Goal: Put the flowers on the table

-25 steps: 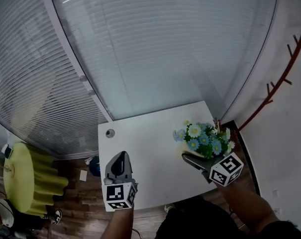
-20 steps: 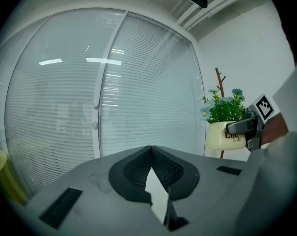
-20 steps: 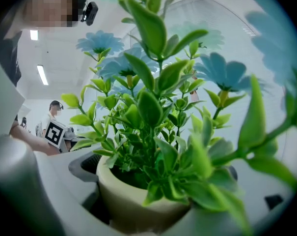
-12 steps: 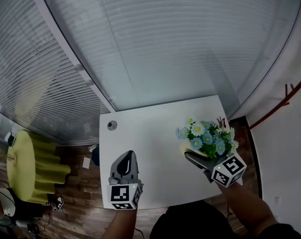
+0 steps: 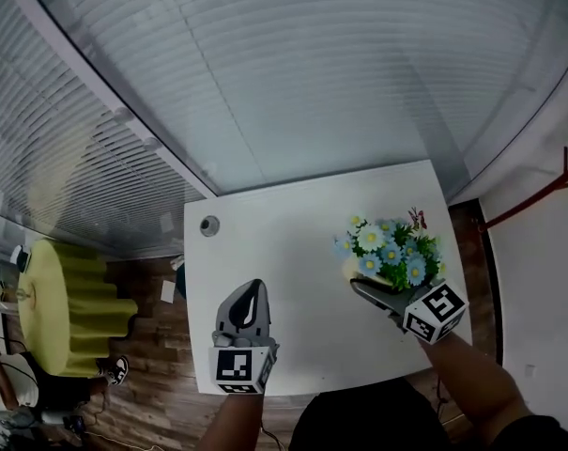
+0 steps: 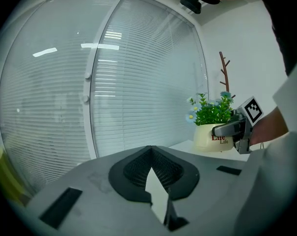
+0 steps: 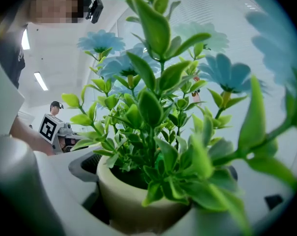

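Observation:
A cream pot of blue and white flowers (image 5: 389, 252) sits between the jaws of my right gripper (image 5: 366, 287), which is shut on the pot (image 7: 133, 195). It is over the right part of the white table (image 5: 284, 252); from the left gripper view the flower pot (image 6: 213, 134) looks close to the tabletop, contact unclear. My left gripper (image 5: 249, 301) is shut with nothing in it, over the table's near left part. Its jaws meet in the left gripper view (image 6: 150, 168).
A small round grommet (image 5: 209, 225) is in the table's far left corner. Glass walls with blinds (image 5: 293, 73) stand behind the table. A yellow-green chair (image 5: 68, 303) is on the wooden floor at left. A red-brown coat rack (image 5: 546, 191) stands at right.
The head view has shifted so the table lies lower and fuller in frame. Both grippers keep about the same places over it; the right one still holds the flower pot.

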Demonstrator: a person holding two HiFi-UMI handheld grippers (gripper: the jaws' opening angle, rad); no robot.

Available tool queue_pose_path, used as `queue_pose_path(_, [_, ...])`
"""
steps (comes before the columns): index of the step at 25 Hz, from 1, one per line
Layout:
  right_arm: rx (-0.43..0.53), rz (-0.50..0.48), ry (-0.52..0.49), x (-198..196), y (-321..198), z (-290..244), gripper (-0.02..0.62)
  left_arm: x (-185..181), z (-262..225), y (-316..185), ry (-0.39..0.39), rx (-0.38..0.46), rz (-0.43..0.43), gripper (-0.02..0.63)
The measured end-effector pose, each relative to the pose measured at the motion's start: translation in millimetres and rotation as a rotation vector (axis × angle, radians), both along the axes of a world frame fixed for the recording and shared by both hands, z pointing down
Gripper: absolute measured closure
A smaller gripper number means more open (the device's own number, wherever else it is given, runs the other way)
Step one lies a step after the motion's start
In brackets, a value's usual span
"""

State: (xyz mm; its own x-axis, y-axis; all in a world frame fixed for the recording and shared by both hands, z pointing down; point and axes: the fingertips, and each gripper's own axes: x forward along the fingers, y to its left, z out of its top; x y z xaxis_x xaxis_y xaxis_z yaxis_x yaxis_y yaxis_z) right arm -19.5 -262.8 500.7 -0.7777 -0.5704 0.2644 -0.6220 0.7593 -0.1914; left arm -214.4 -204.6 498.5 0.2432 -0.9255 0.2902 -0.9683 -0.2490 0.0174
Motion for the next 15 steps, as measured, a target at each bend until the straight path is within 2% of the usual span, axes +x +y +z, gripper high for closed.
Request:
queue_pose_path(6, [-0.007,-0.032,0.032,-1.3,-9.4,22.9,0.054,-3.9,30.8,-9.4,0.007,-0.047,-0.016,0.606])
queue_pose_path(10, [-0.001,-0.042,0.028,-6.9,-17.1,40.5,0.054,3.4,42.7,-19.8,-0.053,-0.043,0.012,0.606])
queue_pose_path(15, [-0.005,-0.073,0.067,-12.3,-20.1,69.3,0.054,18.5,59.6,-21.9,-0.056,-0.042,0.043,0.606])
